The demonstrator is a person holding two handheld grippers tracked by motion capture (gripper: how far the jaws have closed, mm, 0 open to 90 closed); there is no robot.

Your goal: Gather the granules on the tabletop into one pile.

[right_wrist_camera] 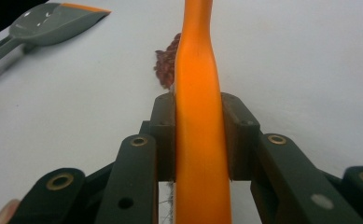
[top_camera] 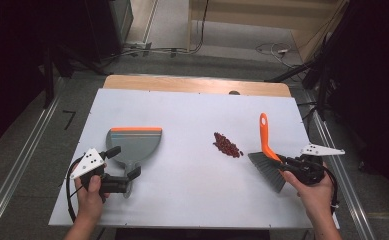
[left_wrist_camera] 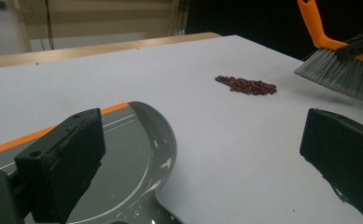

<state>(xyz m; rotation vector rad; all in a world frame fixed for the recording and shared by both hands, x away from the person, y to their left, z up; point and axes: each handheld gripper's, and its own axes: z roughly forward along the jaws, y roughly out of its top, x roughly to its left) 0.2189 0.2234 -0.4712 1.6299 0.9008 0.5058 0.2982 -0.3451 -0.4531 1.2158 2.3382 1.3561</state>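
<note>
A grey dustpan [top_camera: 133, 143] with an orange lip lies flat at the left of the white table, also seen as the dustpan [left_wrist_camera: 132, 158] and far off as the dustpan [right_wrist_camera: 53, 21]. My left gripper [top_camera: 124, 162] stands open around the dustpan's handle end, jaws wide apart. A small pile of dark red beans [top_camera: 227, 145] sits mid-table; the beans [left_wrist_camera: 247, 86] lie right of the pan. My right gripper [top_camera: 288, 162] is shut on the orange handle of a brush [top_camera: 267, 145], grey bristles pointing down-left. The brush handle [right_wrist_camera: 198, 116] is clamped between the pads.
The white table top [top_camera: 192, 200] ends at a wooden strip [top_camera: 197, 84] at the back. Cables and dark stands lie on the floor beyond and to both sides. Open table surface lies between the dustpan and the beans.
</note>
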